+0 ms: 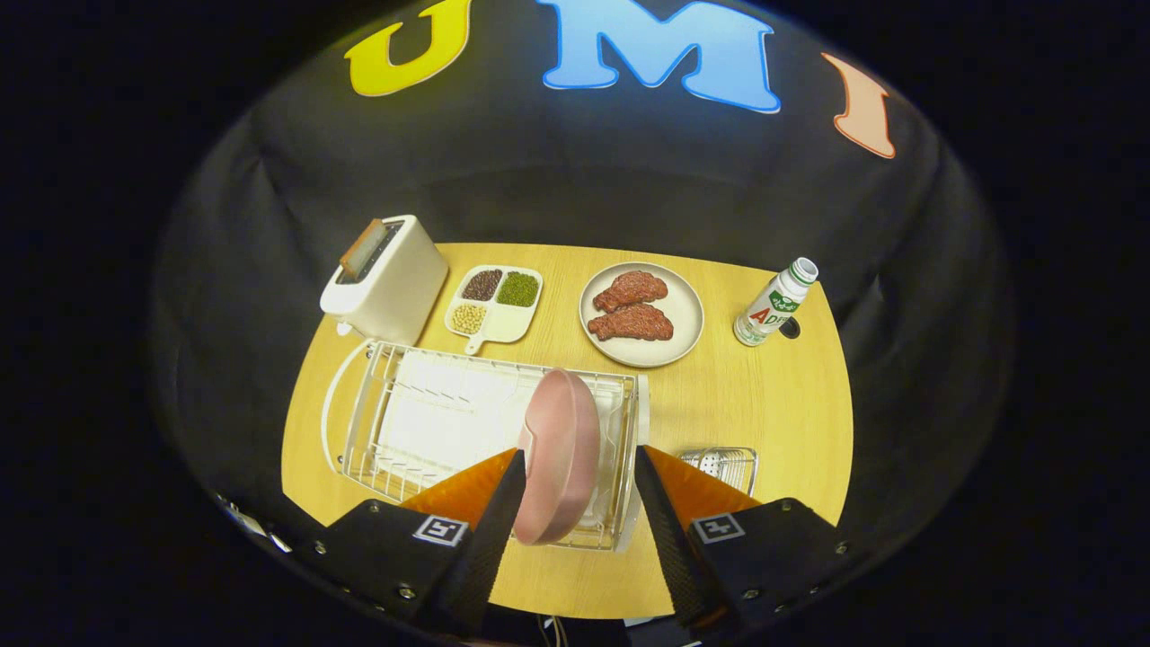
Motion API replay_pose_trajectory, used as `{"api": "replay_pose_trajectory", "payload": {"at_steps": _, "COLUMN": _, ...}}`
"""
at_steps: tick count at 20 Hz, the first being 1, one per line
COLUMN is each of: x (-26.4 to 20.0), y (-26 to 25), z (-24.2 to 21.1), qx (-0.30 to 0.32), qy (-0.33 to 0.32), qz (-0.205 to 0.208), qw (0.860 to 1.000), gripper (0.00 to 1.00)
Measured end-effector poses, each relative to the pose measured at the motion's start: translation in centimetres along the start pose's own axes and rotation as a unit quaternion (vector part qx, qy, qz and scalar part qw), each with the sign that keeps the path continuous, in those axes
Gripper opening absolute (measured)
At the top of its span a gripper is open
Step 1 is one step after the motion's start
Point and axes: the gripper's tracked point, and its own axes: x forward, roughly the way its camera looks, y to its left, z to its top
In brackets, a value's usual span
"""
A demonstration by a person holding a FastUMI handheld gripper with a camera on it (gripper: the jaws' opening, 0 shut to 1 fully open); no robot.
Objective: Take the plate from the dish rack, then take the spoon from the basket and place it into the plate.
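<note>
Found a toaster [386, 279] at the far left of the table [764, 404], then a sectioned dish [497, 305] of beans just right of it, both beyond the dish rack [377, 454]. Noted the rack lying near and left of centre, mostly bare, with the pink plate [561, 458] standing on edge in its right end, not yet lifted out. Held the gripper [579, 452] open there, fingers spread to either side of the plate: left finger right at the plate's near edge, touching or only just beside it, impossible to say which; right finger clearly apart from it. Judged the plate stiff, light to middling in weight, smooth and likely slippery, possibly breakable if knocked against the wires. Reckoned the best hold to be across the upper rim, pinching the thin edge squarely, then lifting straight up out of the slots rather than dragging sideways. Passed on rightward to a beige plate [687, 310] with two pieces of meat [633, 305], far and centre-right, well clear of the rack. Spotted the small wire basket [732, 463] just beyond the right finger, close beside the rack's right end; contents too small to tell, spoon presumably inside. Ended at a bottle [774, 304] upright at the far right.
</note>
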Motion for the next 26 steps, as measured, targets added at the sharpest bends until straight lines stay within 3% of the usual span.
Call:
{"api": "replay_pose_trajectory", "payload": {"at_steps": 4, "x": 2.3, "y": -0.9, "z": 0.0, "qx": -0.023, "qy": 0.027, "qz": -0.06, "qw": 0.998, "gripper": 0.76}}
{"api": "replay_pose_trajectory", "payload": {"at_steps": 8, "x": 3.7, "y": -1.3, "z": -1.3, "qx": -0.014, "qy": 0.063, "qz": -0.099, "qw": 0.993, "gripper": 0.7}}
{"api": "replay_pose_trajectory", "payload": {"at_steps": 10, "x": 4.7, "y": -1.9, "z": -1.7, "qx": -0.007, "qy": 0.066, "qz": -0.115, "qw": 0.991, "gripper": 0.53}}
{"api": "replay_pose_trajectory", "payload": {"at_steps": 11, "x": 4.9, "y": -1.6, "z": -2.0, "qx": 0.004, "qy": 0.07, "qz": -0.125, "qw": 0.99, "gripper": 0.3}}
{"api": "replay_pose_trajectory", "payload": {"at_steps": 12, "x": 5.0, "y": -1.5, "z": -2.2, "qx": 0.018, "qy": 0.078, "qz": -0.13, "qw": 0.988, "gripper": 0.21}}
{"api": "replay_pose_trajectory", "payload": {"at_steps": 15, "x": 5.0, "y": -1.6, "z": -2.2, "qx": 0.011, "qy": 0.082, "qz": -0.155, "qw": 0.985, "gripper": 0.1}}
{"api": "replay_pose_trajectory", "payload": {"at_steps": 24, "x": 2.1, "y": -0.7, "z": 0.4, "qx": -0.035, "qy": 0.08, "qz": -0.216, "qw": 0.972, "gripper": 0.09}}
{"api": "replay_pose_trajectory", "payload": {"at_steps": 26, "x": 1.6, "y": -1.7, "z": 1.3, "qx": -0.059, "qy": 0.064, "qz": -0.247, "qw": 0.965, "gripper": 0.09}}
